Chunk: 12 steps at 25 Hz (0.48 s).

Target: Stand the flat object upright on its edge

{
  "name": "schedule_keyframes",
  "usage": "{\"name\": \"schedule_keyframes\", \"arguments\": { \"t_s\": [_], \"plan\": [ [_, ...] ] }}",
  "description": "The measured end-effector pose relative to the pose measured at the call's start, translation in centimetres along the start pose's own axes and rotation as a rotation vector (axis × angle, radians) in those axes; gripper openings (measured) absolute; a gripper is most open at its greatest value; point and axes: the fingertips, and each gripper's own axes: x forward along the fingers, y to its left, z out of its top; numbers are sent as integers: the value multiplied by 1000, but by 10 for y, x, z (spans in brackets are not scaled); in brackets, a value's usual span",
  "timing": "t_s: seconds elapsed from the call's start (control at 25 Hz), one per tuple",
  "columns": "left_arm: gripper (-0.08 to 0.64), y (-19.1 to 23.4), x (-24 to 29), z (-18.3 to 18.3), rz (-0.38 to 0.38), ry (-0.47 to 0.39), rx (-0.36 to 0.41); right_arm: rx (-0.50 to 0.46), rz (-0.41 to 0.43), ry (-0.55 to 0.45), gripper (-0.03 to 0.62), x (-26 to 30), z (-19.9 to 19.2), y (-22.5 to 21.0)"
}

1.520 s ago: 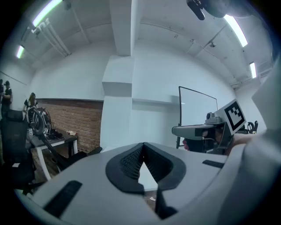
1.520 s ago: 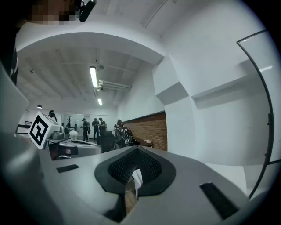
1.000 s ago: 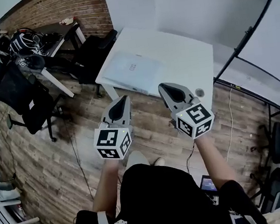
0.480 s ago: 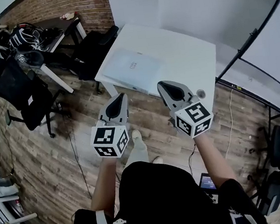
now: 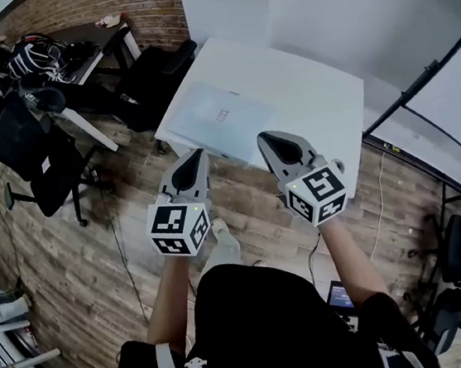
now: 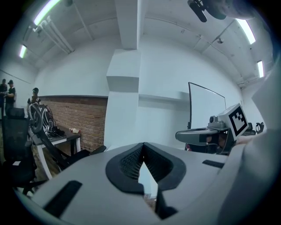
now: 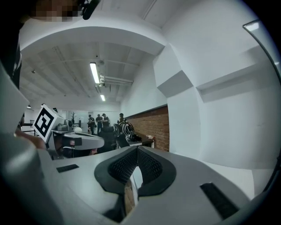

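Flat object lying flat on white table, upper middle of frame, 2 grippers just below it, left gripper and right gripper fingers pressed together, empty, not touching it

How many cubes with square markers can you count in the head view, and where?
2. One cube rides on the left gripper, at the view's left; the other cube rides on the right gripper, at its right. Nothing suggests hidden ones.
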Motion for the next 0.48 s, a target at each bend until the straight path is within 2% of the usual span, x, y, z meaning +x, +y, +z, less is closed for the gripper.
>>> {"name": "schedule_keyframes", "arguments": {
  "t_s": [0.28, 0.48],
  "plan": [
    [11, 44, 46, -2, 2, 29, -29, -25, 15, 24, 41, 64, 2, -21],
    [11, 72, 74, 7, -12, 48, 37, 0, 7, 28, 41, 110, 12, -37]
  ]
}}
